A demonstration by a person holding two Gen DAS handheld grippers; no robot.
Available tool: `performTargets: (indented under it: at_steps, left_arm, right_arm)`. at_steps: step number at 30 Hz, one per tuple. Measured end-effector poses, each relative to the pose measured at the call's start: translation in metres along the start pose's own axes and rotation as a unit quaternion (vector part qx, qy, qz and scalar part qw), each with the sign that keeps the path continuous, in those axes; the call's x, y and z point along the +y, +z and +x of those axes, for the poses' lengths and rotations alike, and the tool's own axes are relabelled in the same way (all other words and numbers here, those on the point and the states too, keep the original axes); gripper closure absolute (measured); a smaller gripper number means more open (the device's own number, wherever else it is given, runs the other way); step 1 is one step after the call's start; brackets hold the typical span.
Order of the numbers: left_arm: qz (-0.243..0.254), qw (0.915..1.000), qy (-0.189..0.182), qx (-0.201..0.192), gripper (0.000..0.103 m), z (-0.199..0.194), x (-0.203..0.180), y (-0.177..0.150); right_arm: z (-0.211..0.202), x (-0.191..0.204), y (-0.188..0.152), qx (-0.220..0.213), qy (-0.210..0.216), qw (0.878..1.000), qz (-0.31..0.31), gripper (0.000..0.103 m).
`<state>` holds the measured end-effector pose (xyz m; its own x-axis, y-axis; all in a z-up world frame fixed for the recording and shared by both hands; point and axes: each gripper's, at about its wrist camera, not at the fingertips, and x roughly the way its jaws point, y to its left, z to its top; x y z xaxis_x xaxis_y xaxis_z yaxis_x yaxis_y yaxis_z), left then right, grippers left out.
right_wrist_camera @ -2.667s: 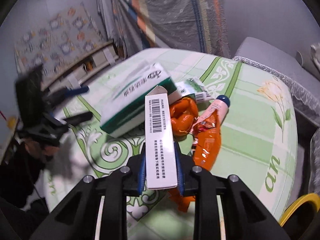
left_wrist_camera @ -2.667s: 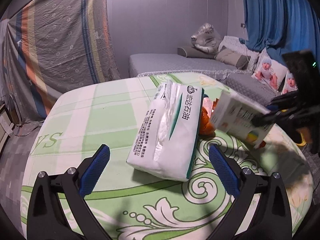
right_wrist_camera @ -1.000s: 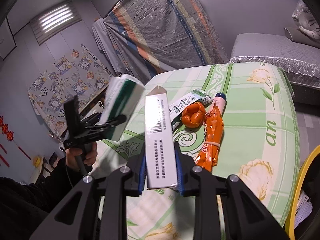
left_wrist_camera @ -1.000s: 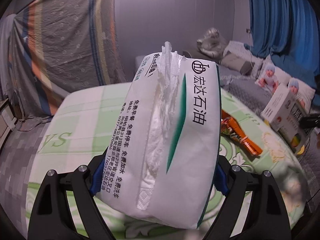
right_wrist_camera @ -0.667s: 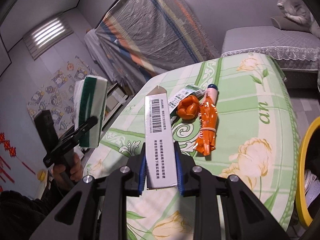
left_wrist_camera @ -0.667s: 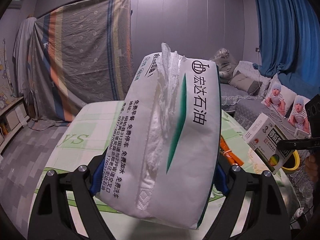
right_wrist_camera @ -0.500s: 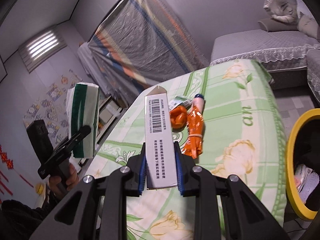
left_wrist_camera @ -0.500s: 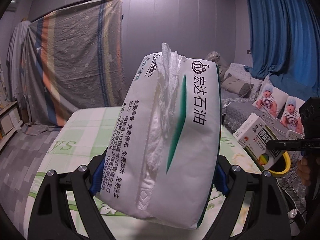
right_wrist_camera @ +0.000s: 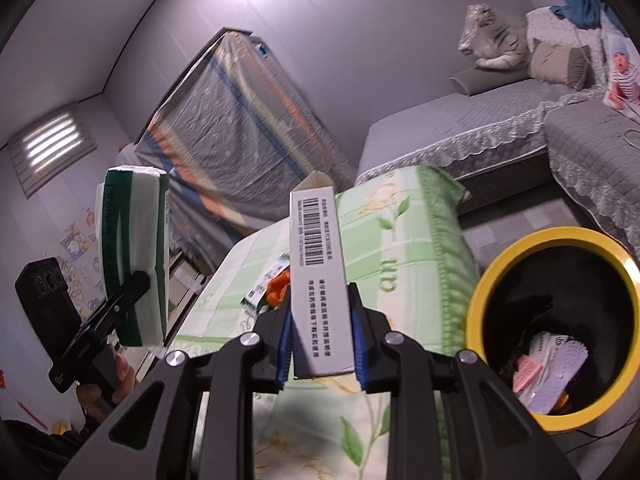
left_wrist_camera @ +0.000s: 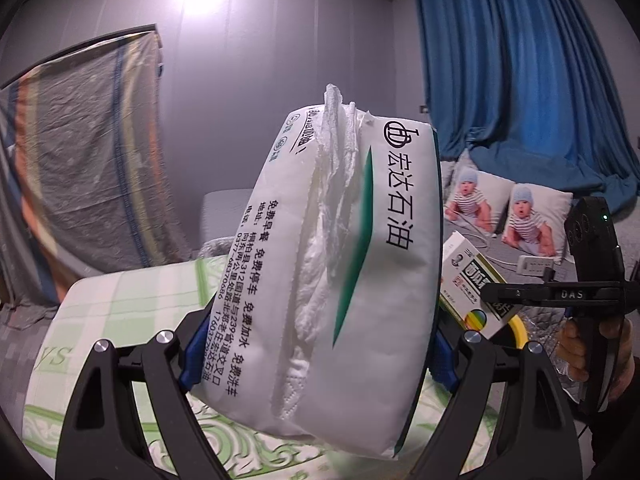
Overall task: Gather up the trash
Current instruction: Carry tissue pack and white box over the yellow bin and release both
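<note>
Clearly we carry both loads high: left tongs clamped on the tissue pack mid-frame, right tongs on the carton. Releasing before the yellow bin, lower right, risks missing it.

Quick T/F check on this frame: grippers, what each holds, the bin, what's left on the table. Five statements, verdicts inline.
1. The left gripper is clamped on a white tissue pack. True.
2. The right gripper is empty. False: it is shut on a white carton with a barcode.
3. The yellow-rimmed bin already has items inside. True: wrappers lie at its bottom.
4. The tissue pack is lying on the table. False: it is held up in the air, clear of the green floral cloth.
5. Nothing remains on the table. False: an orange wrapper and a green-and-white packet lie behind the carton.
</note>
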<state>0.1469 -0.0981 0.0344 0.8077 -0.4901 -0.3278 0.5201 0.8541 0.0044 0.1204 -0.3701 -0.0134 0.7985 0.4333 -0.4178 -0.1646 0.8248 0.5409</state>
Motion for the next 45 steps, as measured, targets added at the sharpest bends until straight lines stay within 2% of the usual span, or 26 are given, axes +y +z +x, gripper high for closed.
performTargets:
  at_steps: [5,17,25,33,38,45]
  left_arm:
    - [0.017,0.9994,-0.032,-0.001,0.022,0.018,-0.032,0.006]
    - [0.018,0.9958,-0.087,0.020,0.022,0.066,-0.073,0.012]
    - [0.023,0.9929,-0.109,0.040,0.022,0.094,-0.092,0.005]
    - [0.031,0.9907,-0.116,0.064,0.022,0.125,-0.116,-0.004]
    - [0.033,0.9876,-0.121,0.094,0.022,0.157,-0.131,-0.014]
    - [0.028,0.9806,-0.131,0.144,0.022,0.204,-0.149,-0.036]
  right_arm:
    - [-0.023,-0.026,0.005,-0.038,-0.031,0.999,0.019,0.080]
    - [-0.063,-0.065,0.005,-0.102,-0.113,0.988,0.034,0.080]
    - [-0.066,-0.098,-0.002,-0.105,-0.139,0.983,0.060,0.080]
    - [-0.069,-0.124,-0.009,-0.106,-0.158,0.978,0.084,0.080]
    - [-0.067,-0.138,-0.011,-0.103,-0.196,0.971,0.090,0.080]
    - [-0.055,-0.161,-0.018,-0.082,-0.220,0.965,0.114,0.080]
